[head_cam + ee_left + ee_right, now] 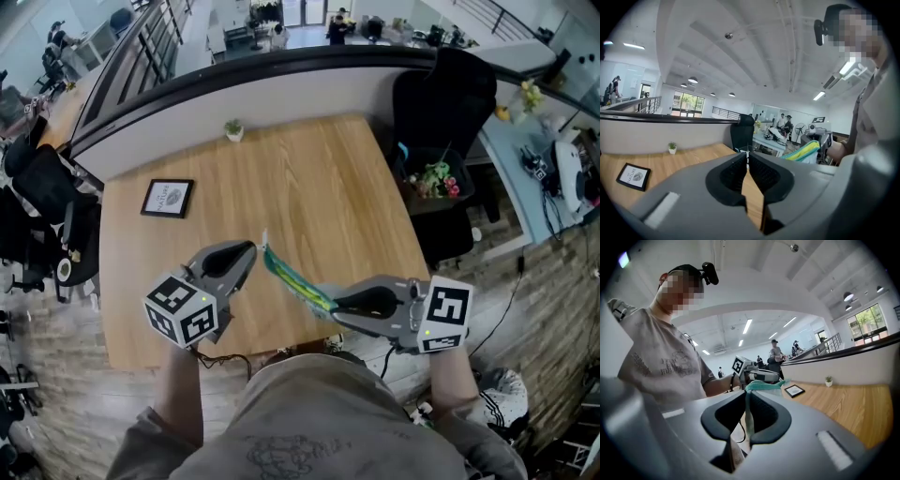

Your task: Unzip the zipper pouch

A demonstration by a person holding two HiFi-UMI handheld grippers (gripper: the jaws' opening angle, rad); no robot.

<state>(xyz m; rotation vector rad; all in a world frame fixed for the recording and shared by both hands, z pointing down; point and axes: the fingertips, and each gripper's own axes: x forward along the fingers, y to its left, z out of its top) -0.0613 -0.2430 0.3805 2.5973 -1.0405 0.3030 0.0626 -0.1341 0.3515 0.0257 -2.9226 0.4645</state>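
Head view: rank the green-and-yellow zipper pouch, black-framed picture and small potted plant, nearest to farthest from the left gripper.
1. Green-and-yellow zipper pouch, just right of the left gripper.
2. Black-framed picture, left side of the wooden table.
3. Small potted plant, at its far edge.

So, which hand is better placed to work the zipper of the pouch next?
Left, probably. The left tool is empty, its jaws slightly apart, close beside the free end of the pouch. The right tool is clamped on the pouch's other end and holds it up.
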